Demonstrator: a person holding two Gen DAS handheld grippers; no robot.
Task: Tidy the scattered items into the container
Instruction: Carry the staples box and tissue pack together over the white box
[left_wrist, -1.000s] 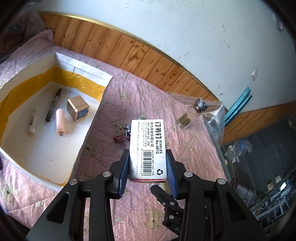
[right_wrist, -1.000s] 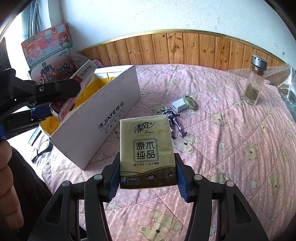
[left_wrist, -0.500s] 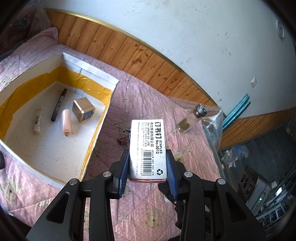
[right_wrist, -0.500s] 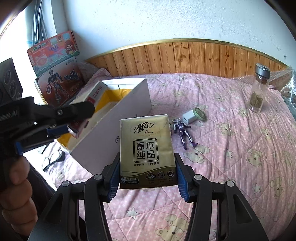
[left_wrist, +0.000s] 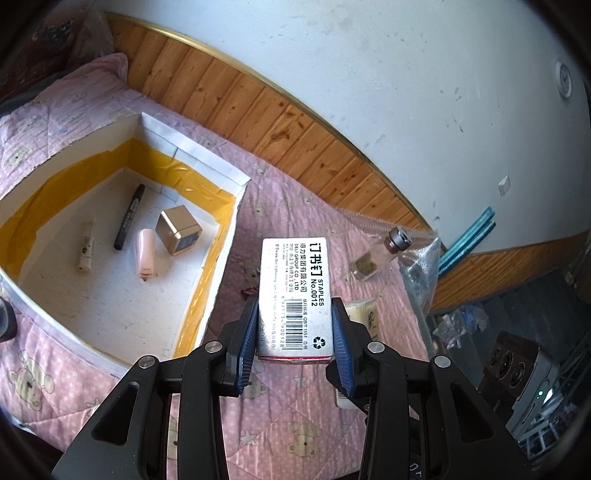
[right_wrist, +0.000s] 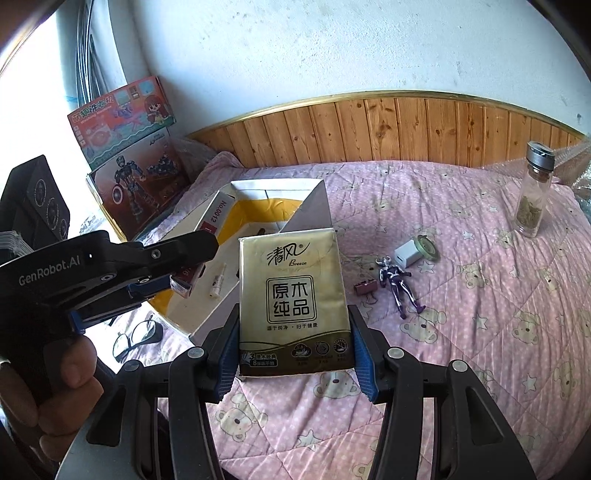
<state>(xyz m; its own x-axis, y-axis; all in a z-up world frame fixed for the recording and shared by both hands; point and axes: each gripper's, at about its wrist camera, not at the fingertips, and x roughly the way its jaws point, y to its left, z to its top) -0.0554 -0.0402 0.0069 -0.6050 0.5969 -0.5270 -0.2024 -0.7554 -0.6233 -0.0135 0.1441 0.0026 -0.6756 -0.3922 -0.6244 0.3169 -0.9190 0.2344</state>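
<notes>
Right now we hold one item in each gripper above the bed (right_wrist: 480, 295), which is covered in a pink bear-print quilt. Our left gripper (left_wrist: 295, 341) has its blue fingers (left_wrist: 248, 341) pressed against both long sides of a white staples box (left_wrist: 293, 295), gripping it just beside the near right corner of the container (left_wrist: 225, 236), an open white box with yellow tape along its inner walls. From the right wrist view the same gripper (right_wrist: 173, 275) hangs over the container's (right_wrist: 314, 206) near edge with the staples box (right_wrist: 216, 218) tilted in its grip. Our right gripper (right_wrist: 293, 343) has closed its fingers (right_wrist: 364, 354) on a gold tissue pack (right_wrist: 291, 299), which stands upright between them, in front of the container's corner. Inside the container lie a black marker (left_wrist: 129, 218), a pink stapler (left_wrist: 146, 253), a gold cube (left_wrist: 178, 229) and a small white tube (left_wrist: 85, 249). Out on the quilt we see a purple figurine (right_wrist: 399, 286), a small dark red clip (right_wrist: 365, 287) just beside it, a white charger (right_wrist: 408, 254) touching a roll of tape (right_wrist: 426, 247), and a glass jar (right_wrist: 533, 192) standing upright well apart from them. A pair of glasses (right_wrist: 136, 338) lies near the container's outer wall, beside our hand (right_wrist: 48, 384) holding the left gripper.
</notes>
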